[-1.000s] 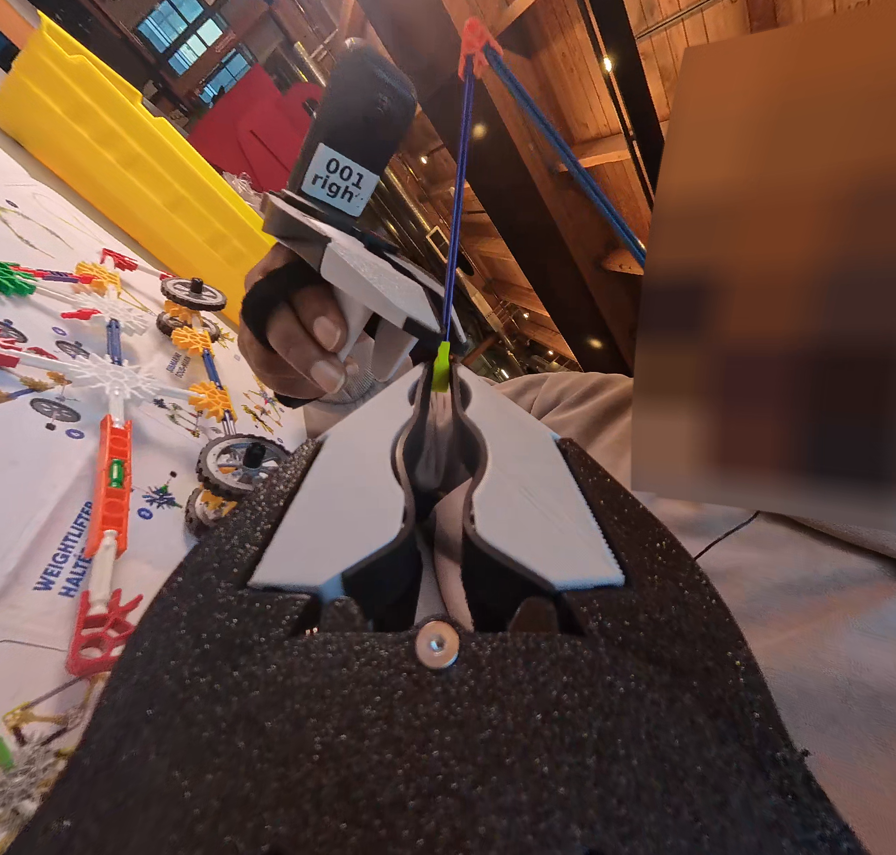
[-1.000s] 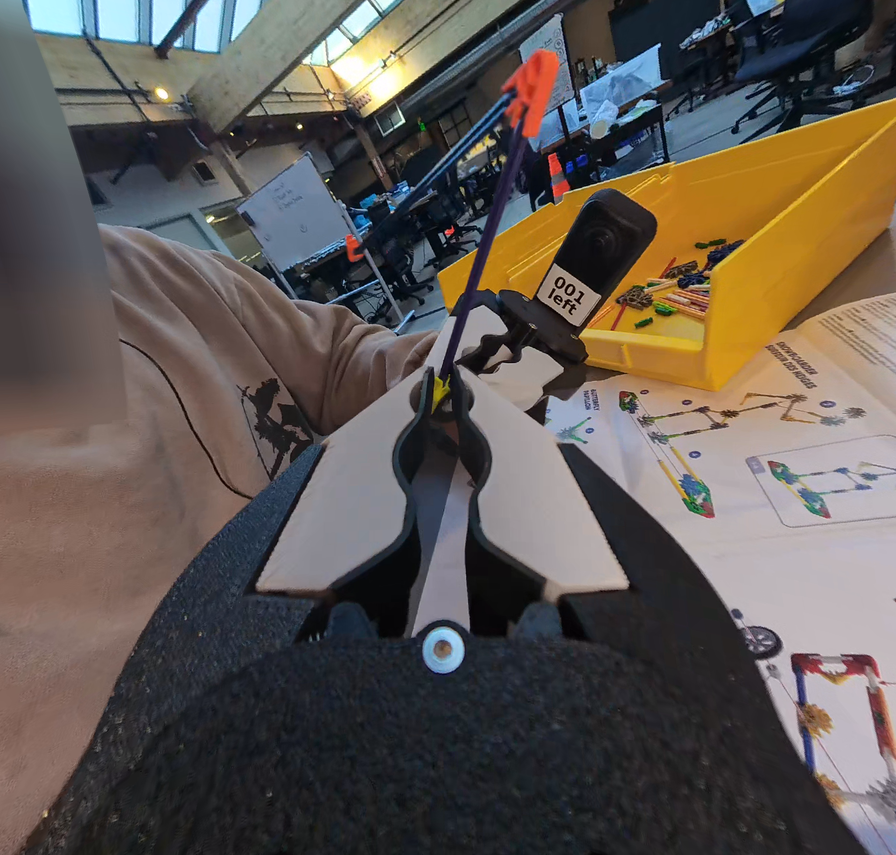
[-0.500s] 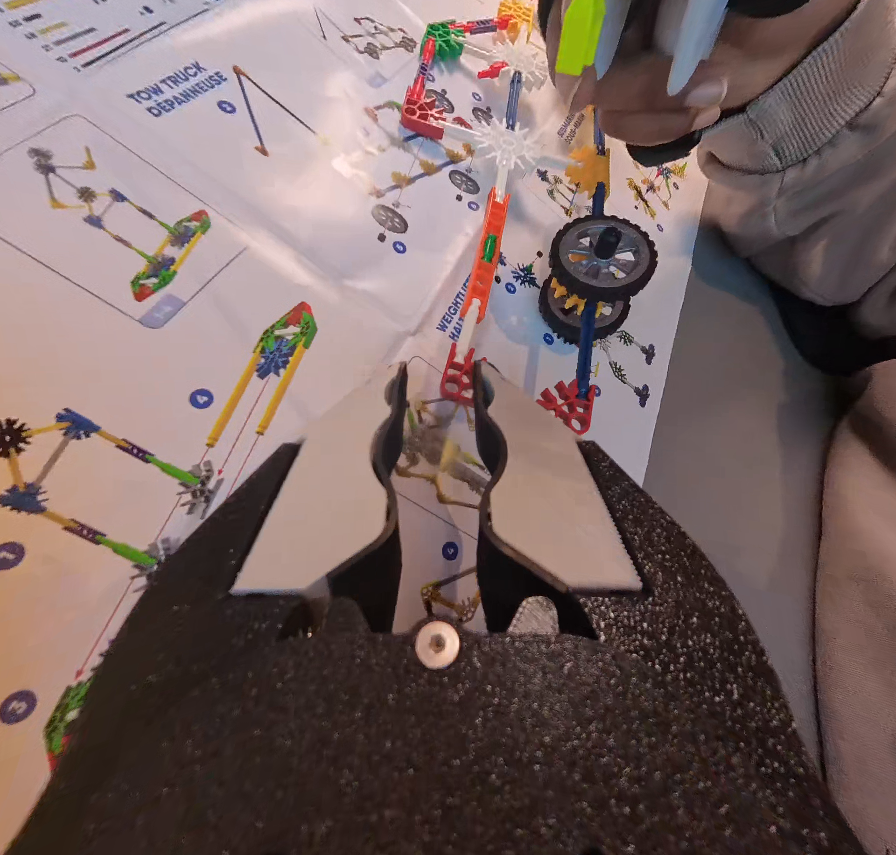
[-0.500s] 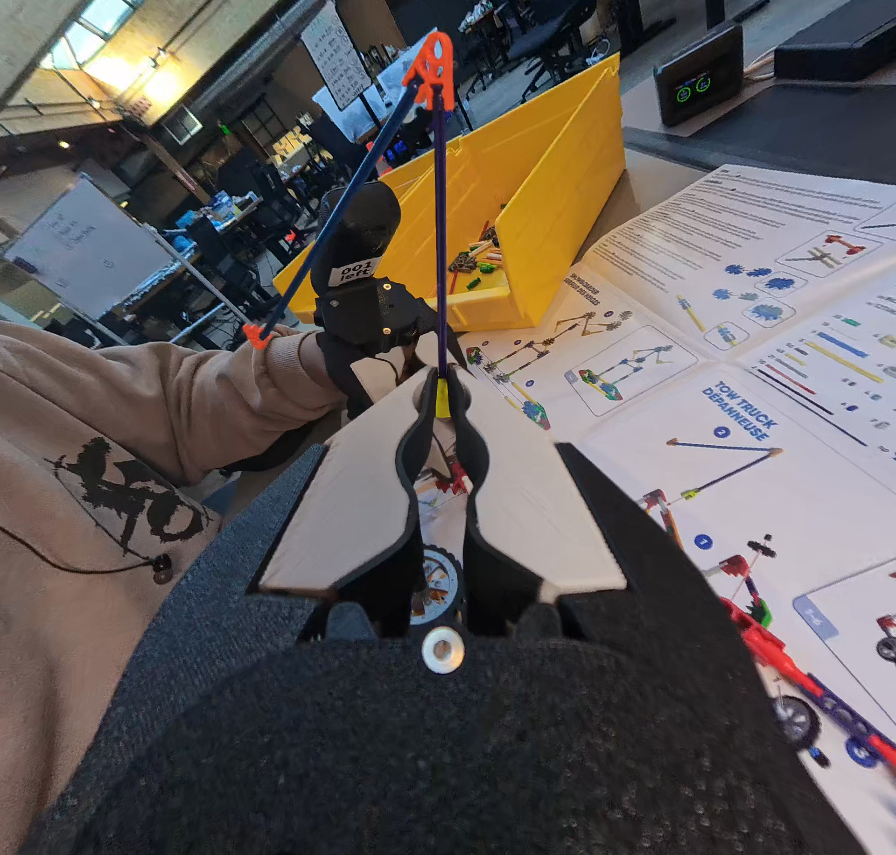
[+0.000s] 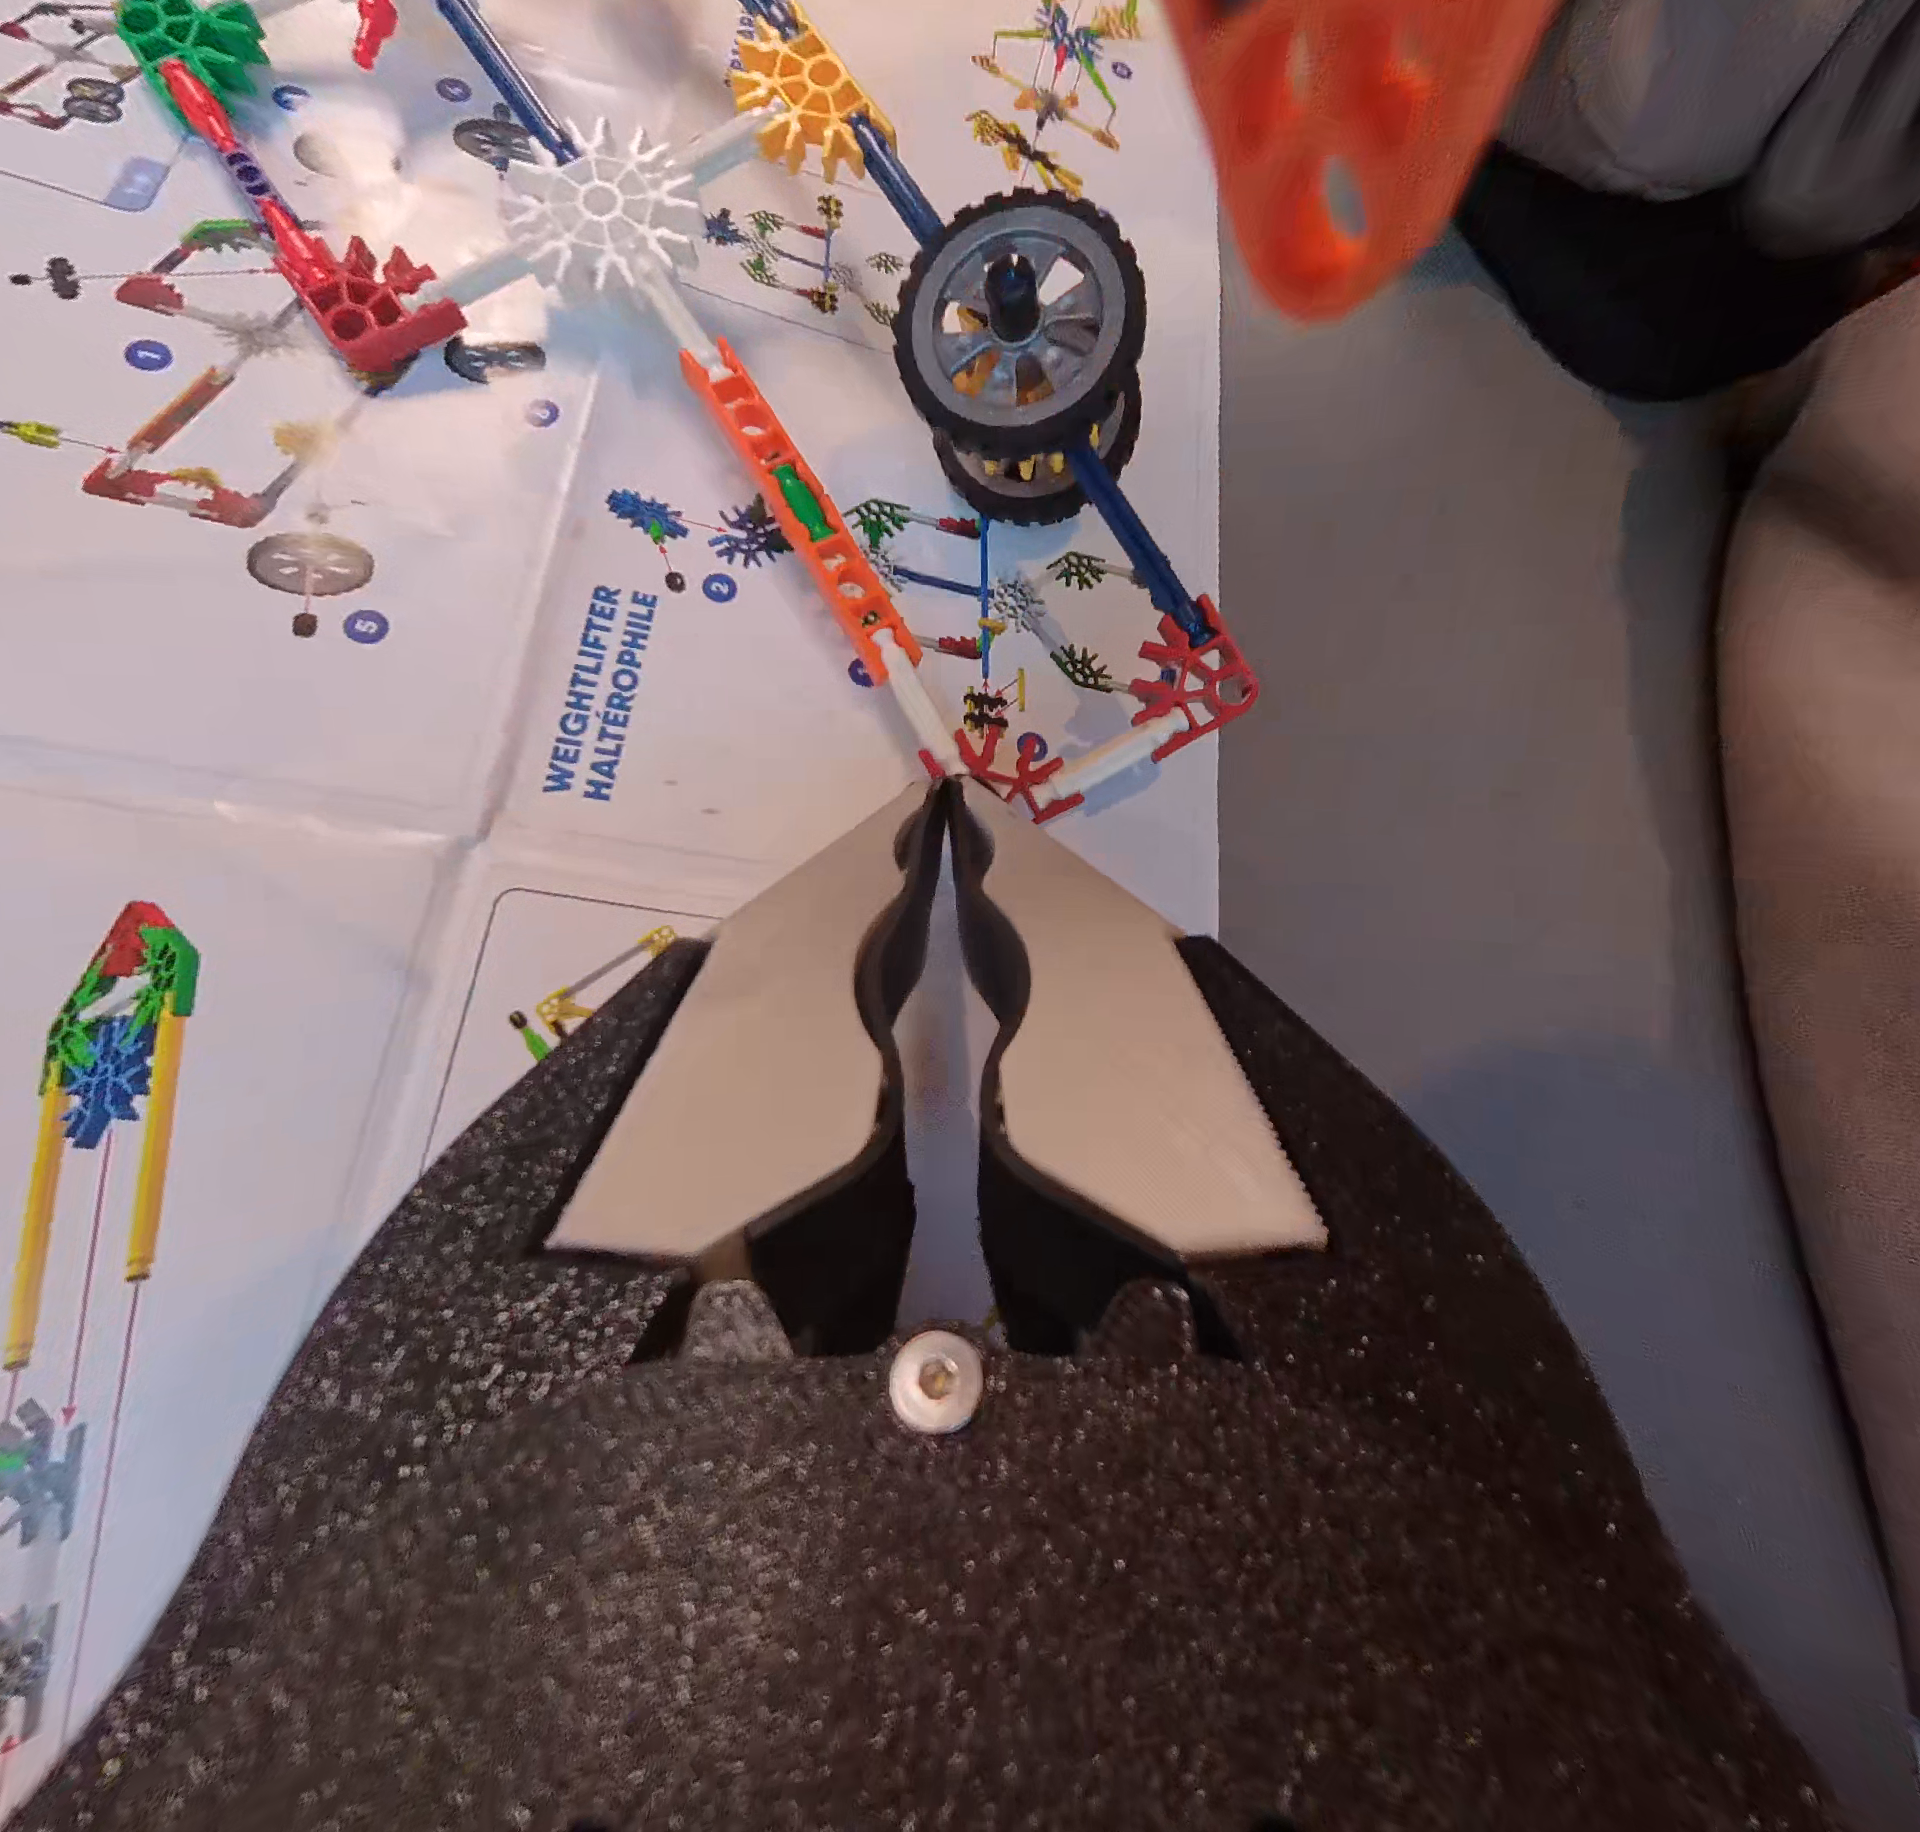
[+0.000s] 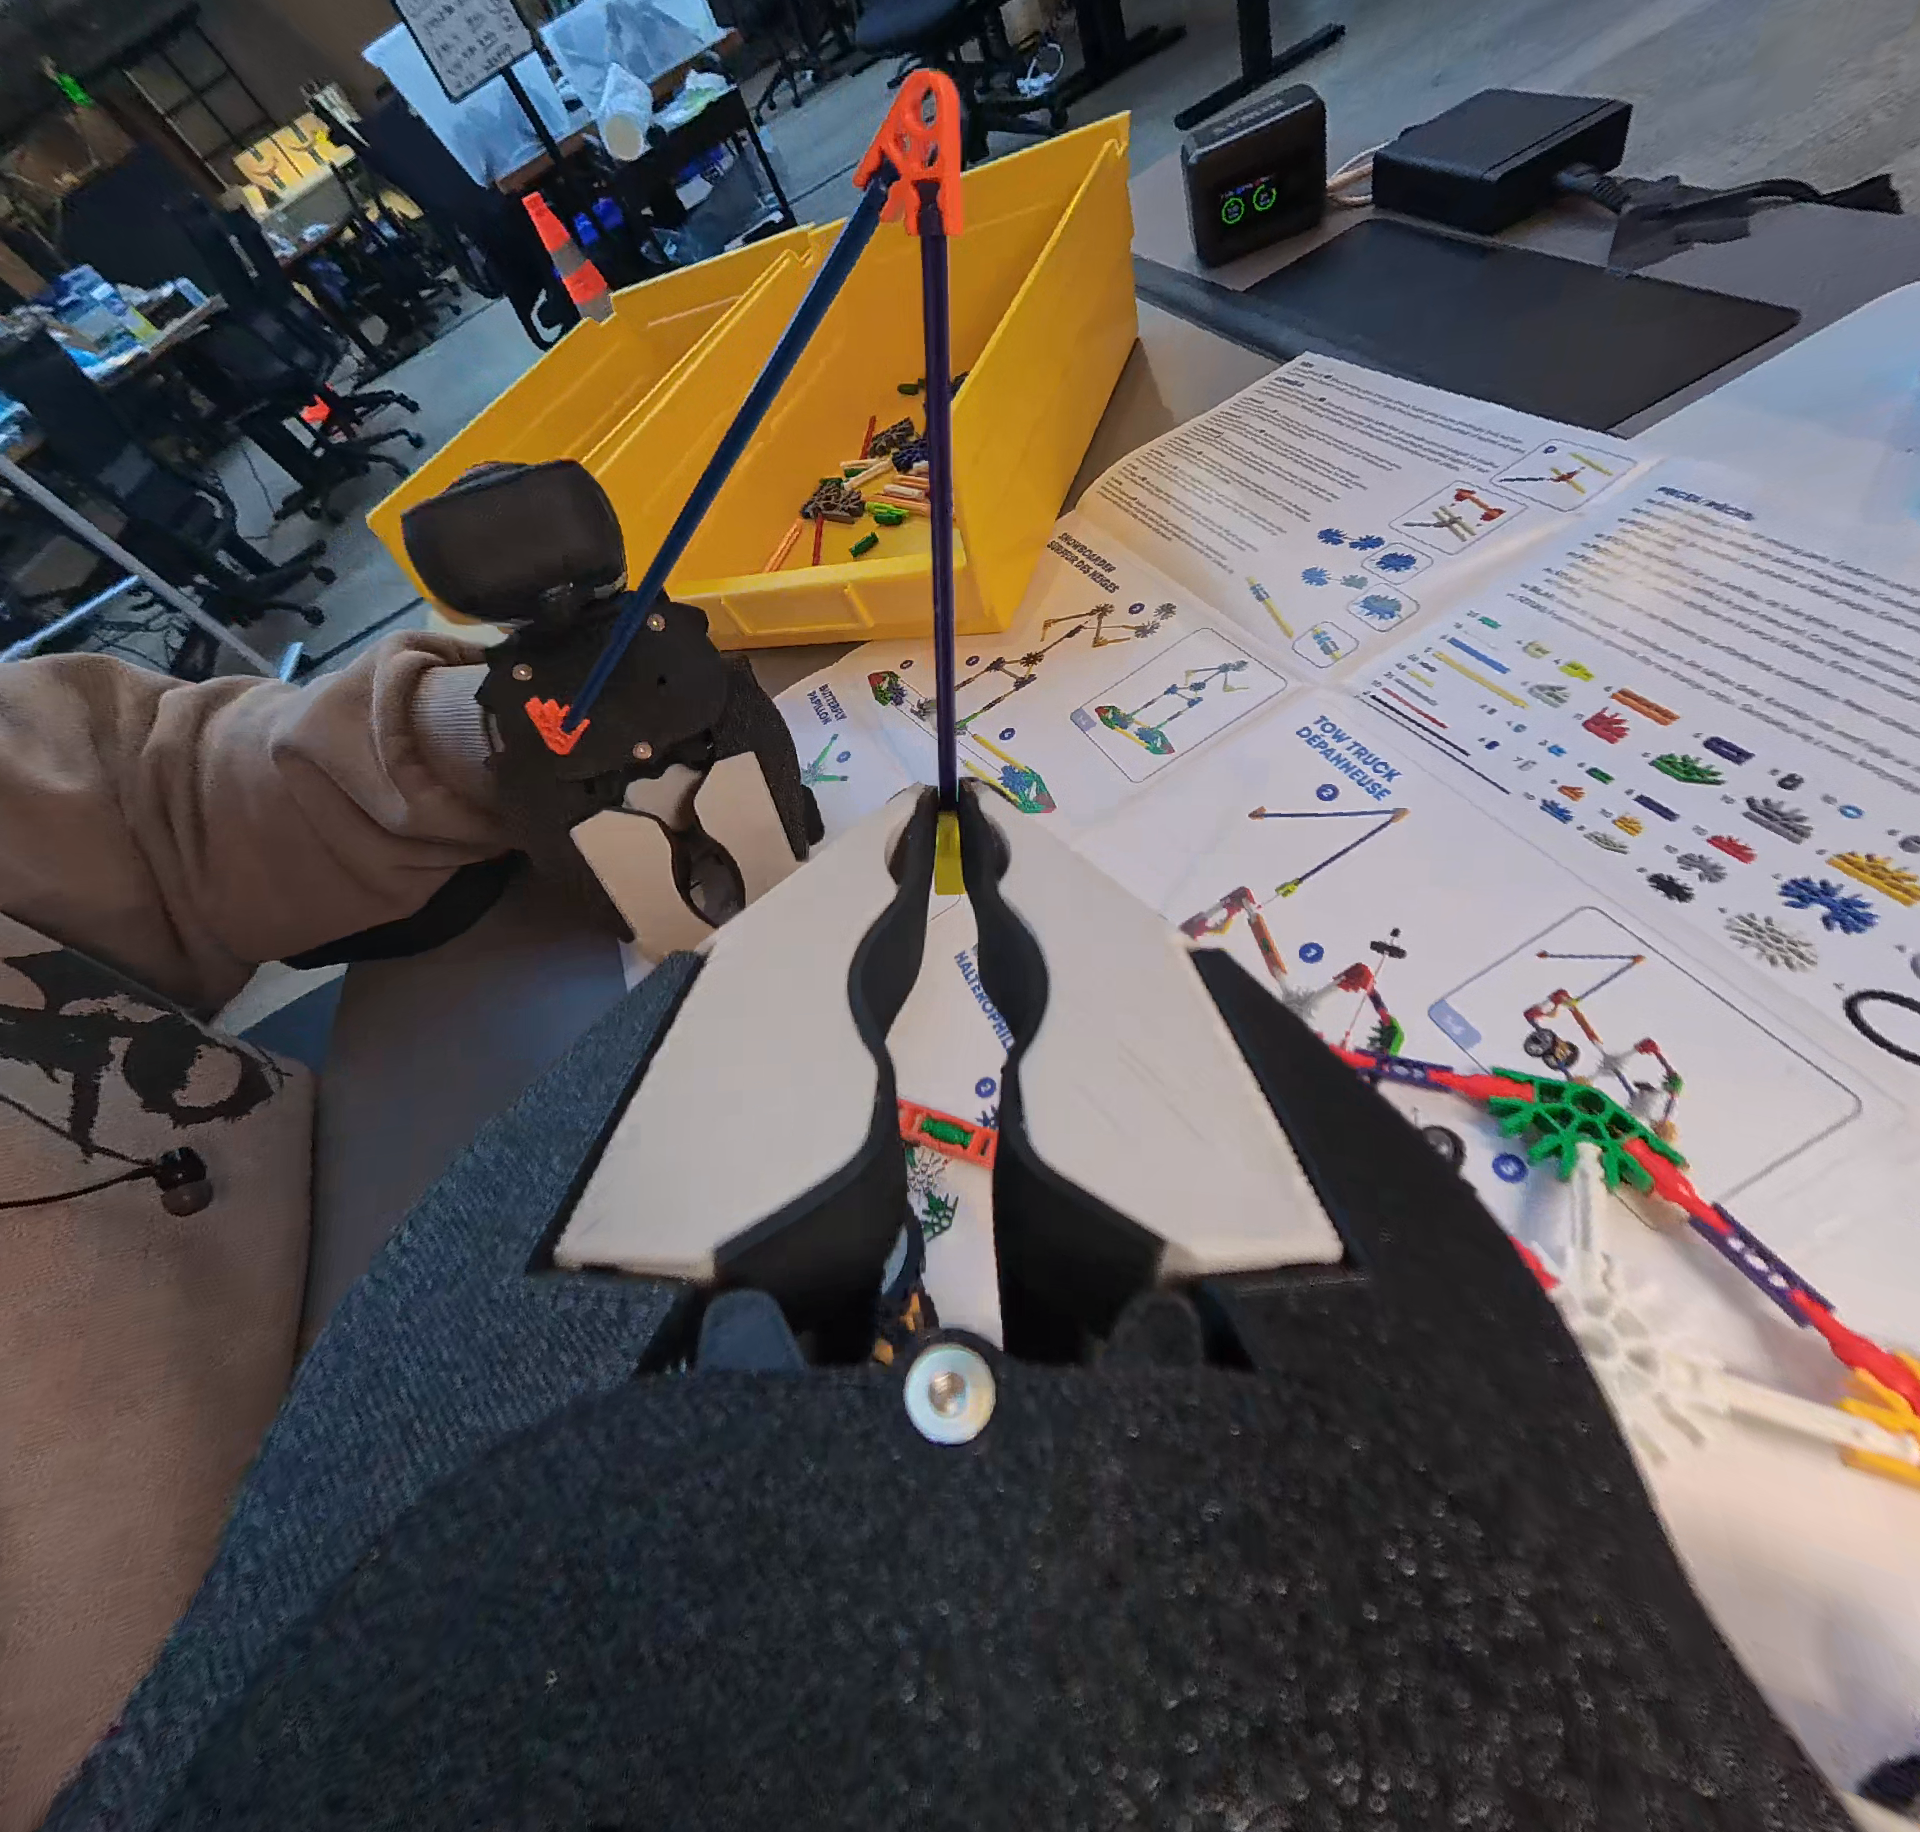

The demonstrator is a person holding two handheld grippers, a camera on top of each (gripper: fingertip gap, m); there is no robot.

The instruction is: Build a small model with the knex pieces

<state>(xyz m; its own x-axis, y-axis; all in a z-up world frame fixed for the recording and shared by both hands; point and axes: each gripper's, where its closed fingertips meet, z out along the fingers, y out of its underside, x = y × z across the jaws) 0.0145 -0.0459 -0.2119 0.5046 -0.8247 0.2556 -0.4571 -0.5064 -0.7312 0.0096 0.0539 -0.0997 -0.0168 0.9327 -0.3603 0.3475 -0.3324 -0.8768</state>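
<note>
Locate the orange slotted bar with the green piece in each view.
Left wrist view: the orange slotted bar lies at centre, sloping from the white snowflake connector towards the left gripper.
Right wrist view: a short part shows low in the gap between the fingers of the right gripper, which holds a blue rod.
Shared landmark: the white snowflake connector.

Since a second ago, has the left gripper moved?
Yes. The left gripper has swung down from mid-air to the red connector on the instruction sheet.
</note>
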